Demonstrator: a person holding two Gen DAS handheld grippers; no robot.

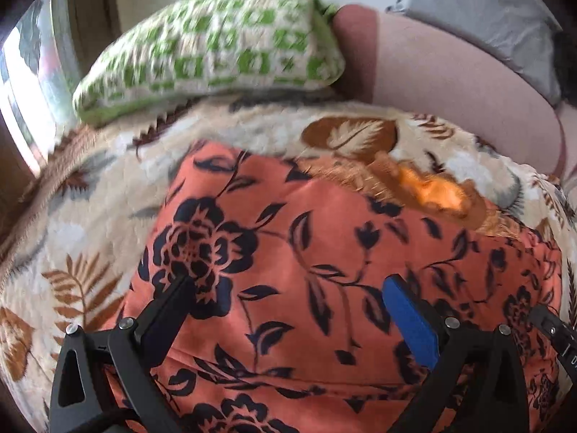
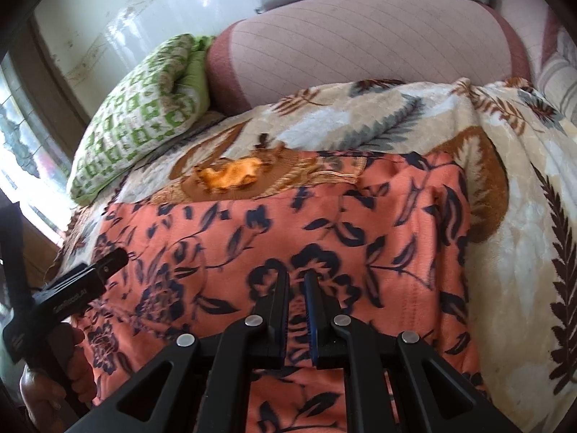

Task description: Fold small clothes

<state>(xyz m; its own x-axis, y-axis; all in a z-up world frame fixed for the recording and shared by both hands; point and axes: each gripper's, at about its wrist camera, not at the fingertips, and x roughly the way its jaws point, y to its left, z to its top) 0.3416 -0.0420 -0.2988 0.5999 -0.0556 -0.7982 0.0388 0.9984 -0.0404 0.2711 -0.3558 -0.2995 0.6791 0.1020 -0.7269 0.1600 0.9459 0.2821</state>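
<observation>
An orange garment with dark blue flowers (image 1: 306,252) lies spread on a leaf-patterned blanket (image 1: 90,223); it also shows in the right wrist view (image 2: 288,223). My left gripper (image 1: 288,281) is open wide, its fingers just above the cloth, holding nothing. My right gripper (image 2: 296,278) has its jaws nearly closed with a narrow gap, low over the garment's middle; I cannot tell whether cloth is pinched. The left gripper also shows at the left of the right wrist view (image 2: 108,263). A brown and orange trimmed part (image 2: 234,176) lies at the garment's far edge.
A green and white checked pillow (image 1: 216,47) lies at the far left. A pink pillow (image 2: 378,47) lies behind the blanket, a grey cushion (image 1: 487,11) beyond it. A window (image 2: 21,151) is at the left.
</observation>
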